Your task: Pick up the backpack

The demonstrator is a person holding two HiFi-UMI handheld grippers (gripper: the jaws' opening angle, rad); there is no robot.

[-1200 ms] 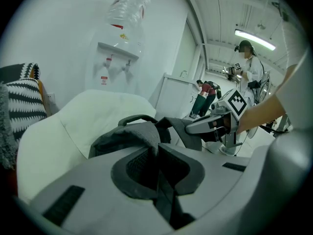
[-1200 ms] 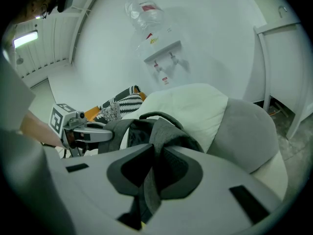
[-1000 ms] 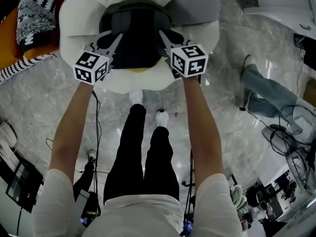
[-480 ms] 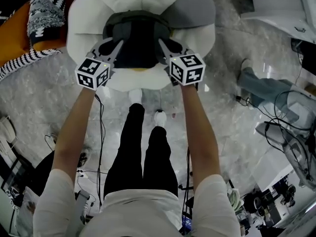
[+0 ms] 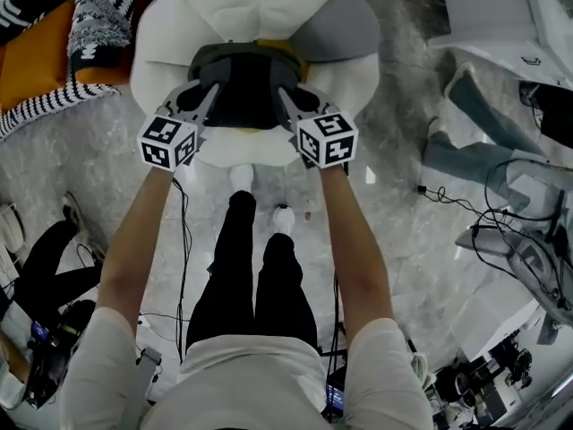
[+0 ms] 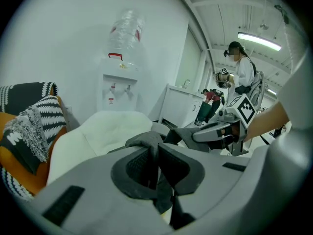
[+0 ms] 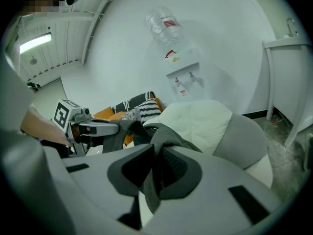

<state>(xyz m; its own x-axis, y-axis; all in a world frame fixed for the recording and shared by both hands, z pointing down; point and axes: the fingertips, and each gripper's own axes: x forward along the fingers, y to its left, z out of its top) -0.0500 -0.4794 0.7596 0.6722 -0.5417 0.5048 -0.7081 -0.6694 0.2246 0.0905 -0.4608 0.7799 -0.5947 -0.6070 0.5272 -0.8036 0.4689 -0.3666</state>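
Backpack (image 5: 243, 88), dark grey and black, sits over the seat of a white armchair (image 5: 242, 12) in the head view, with a yellow edge showing at its top and bottom. The left gripper (image 5: 213, 88) and right gripper (image 5: 281, 93) reach in from either side of the backpack, their tips against its near corners. Each carries a cube of black-and-white square markers. A striped cushion (image 5: 97, 12) lies on an orange sofa (image 5: 36, 56) to the left.

In the left gripper view the jaws are clamped on a fold of grey strap (image 6: 148, 142) that rises between the pads. Behind stands a water dispenser (image 6: 117, 89) topped by an upturned bottle (image 6: 126, 31); its red label is too small to read.

In the right gripper view the jaws are likewise closed on a second grey strap (image 7: 161, 140), which hangs down between the pads. The rest of the bag trails off towards the other gripper.
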